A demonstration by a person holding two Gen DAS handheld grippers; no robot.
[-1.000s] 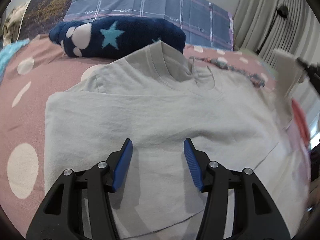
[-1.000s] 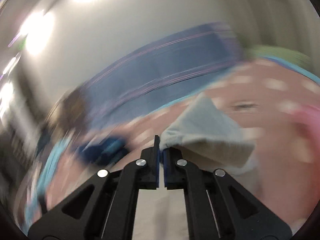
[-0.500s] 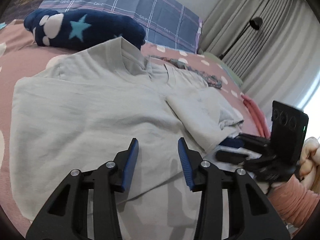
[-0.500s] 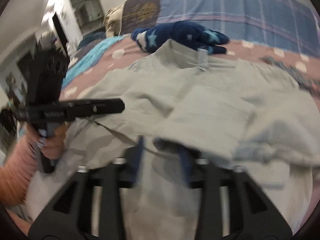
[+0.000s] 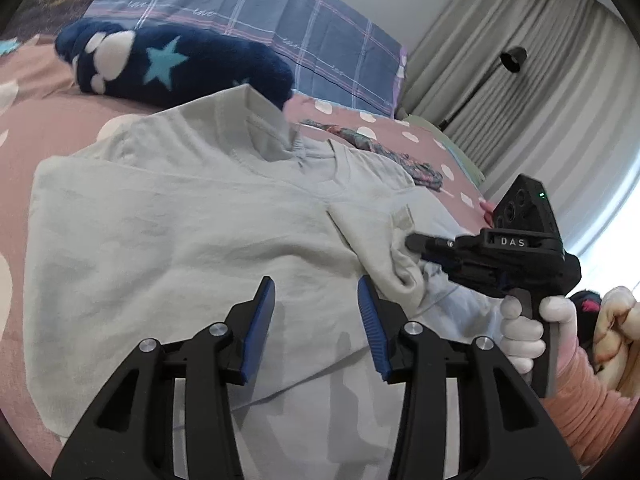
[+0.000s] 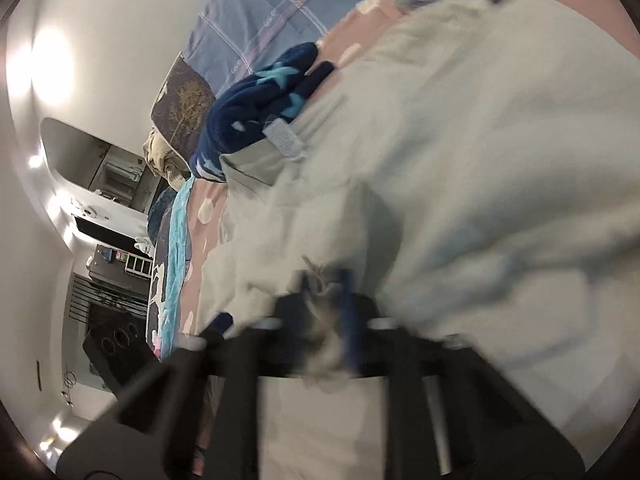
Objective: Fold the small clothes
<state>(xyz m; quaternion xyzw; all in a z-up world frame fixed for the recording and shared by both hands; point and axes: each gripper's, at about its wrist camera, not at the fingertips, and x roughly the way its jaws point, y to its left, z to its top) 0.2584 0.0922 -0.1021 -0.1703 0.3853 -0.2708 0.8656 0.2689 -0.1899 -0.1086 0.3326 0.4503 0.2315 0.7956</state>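
A pale grey T-shirt (image 5: 172, 232) lies flat on the pink spotted bed, collar away from me, with its right sleeve (image 5: 384, 236) folded in over the body. My left gripper (image 5: 316, 312) is open and empty, just above the shirt's lower middle. My right gripper (image 5: 412, 242) reaches in from the right at the folded sleeve. In the right wrist view the gripper (image 6: 326, 312) is blurred, rolled sideways, with grey cloth (image 6: 320, 344) bunched between its fingers; the shirt (image 6: 460, 152) fills that view.
A dark blue plush cushion (image 5: 168, 68) with stars lies just beyond the collar, a plaid pillow (image 5: 256, 20) behind it. A patterned cloth (image 5: 384, 152) lies at the far right of the bed. Curtains and a floor lamp (image 5: 512, 60) stand on the right.
The right gripper swung down from the air with the sleeve, laid it across the shirt body, opened briefly, and now sits rolled sideways at the fold. The left gripper stayed open, shifting slightly.
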